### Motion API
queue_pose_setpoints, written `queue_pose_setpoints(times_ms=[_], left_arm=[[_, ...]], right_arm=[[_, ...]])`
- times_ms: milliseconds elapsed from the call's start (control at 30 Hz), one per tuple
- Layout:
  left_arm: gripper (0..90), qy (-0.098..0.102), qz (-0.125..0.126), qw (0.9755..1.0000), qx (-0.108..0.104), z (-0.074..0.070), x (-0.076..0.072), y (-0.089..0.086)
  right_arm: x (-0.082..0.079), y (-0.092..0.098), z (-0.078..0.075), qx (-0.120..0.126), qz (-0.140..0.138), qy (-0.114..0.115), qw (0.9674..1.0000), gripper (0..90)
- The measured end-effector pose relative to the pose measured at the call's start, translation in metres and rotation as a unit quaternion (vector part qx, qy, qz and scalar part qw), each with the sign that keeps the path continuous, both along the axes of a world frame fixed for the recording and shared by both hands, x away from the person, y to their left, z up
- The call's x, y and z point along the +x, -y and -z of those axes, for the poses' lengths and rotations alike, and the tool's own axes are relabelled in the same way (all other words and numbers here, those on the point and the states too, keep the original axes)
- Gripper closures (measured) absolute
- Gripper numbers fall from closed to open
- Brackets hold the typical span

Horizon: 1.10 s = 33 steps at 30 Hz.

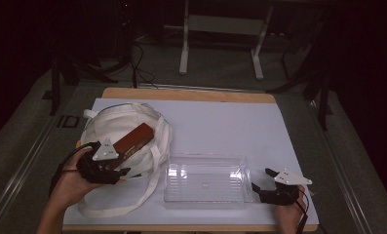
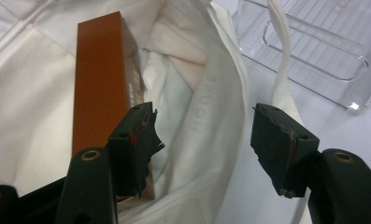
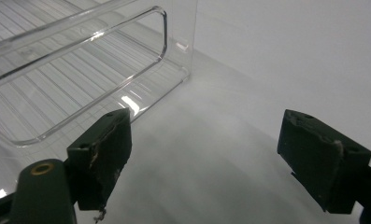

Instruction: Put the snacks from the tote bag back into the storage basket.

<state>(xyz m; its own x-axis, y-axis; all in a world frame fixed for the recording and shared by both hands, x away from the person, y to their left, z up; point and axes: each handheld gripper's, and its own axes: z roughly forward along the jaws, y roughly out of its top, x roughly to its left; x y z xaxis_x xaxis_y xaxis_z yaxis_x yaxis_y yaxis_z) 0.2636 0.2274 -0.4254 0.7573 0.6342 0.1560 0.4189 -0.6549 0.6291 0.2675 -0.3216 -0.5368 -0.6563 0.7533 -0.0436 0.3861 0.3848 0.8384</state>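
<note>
Hovering my left gripper (image 2: 204,135) over the mouth of the white canvas tote bag (image 1: 115,129), I have its jaws spread wide and gripping nothing. The left jaw sits just beside the long brown box (image 2: 101,88), which pokes out of the bag's opening, tilted up over the cloth. I judge the box is what I am meant to move, and that it lies half out so a jaw can get at either long side. My right gripper (image 3: 220,158) rests low on the white table mat (image 1: 220,126) near the right end of the clear plastic bin (image 1: 205,183), jaws also wide and empty. The bin stands empty just beside the bag, a strap trailing along its left wall. I take it as the place for whatever comes out, with the right side waiting to steady it.
</note>
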Motion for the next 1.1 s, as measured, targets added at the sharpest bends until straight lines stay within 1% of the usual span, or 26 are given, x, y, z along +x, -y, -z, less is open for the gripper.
queue_pose_setpoints(times_ms=[233,433,500,600,900,1000,1067,1100], left_arm=[[40.1,0.001,-0.005,1.0000,0.006,-0.005,0.006,-0.004],[39.9,0.001,-0.010,0.9999,0.009,-0.006,0.008,-0.006],[39.9,-0.002,-0.010,0.9998,0.015,-0.006,0.011,-0.008],[39.8,-0.003,-0.012,0.9998,0.017,-0.007,0.013,-0.008],[38.5,-0.011,-0.024,0.9992,0.028,-0.004,0.023,-0.012],[38.3,-0.013,-0.027,0.9991,0.029,-0.004,0.025,-0.013],[38.0,-0.016,-0.034,0.9990,0.023,-0.003,0.027,-0.014],[37.9,-0.016,-0.034,0.9990,0.025,-0.002,0.028,-0.014]], right_arm=[[0.000,0.000,0.000,0.000,0.000,0.001,1.0000,17.7],[0.000,0.000,0.000,-0.001,-0.001,0.001,1.0000,17.7],[0.000,0.000,0.000,-0.001,-0.001,0.001,1.0000,17.7],[0.000,0.000,0.000,-0.001,-0.001,0.001,1.0000,17.7],[0.000,0.000,0.000,-0.001,-0.001,0.002,1.0000,17.8],[0.000,0.000,0.000,-0.001,-0.001,0.002,1.0000,17.7],[0.000,0.000,0.000,-0.001,-0.001,0.002,1.0000,17.7],[0.000,0.000,0.000,-0.001,-0.001,0.002,1.0000,17.7]])
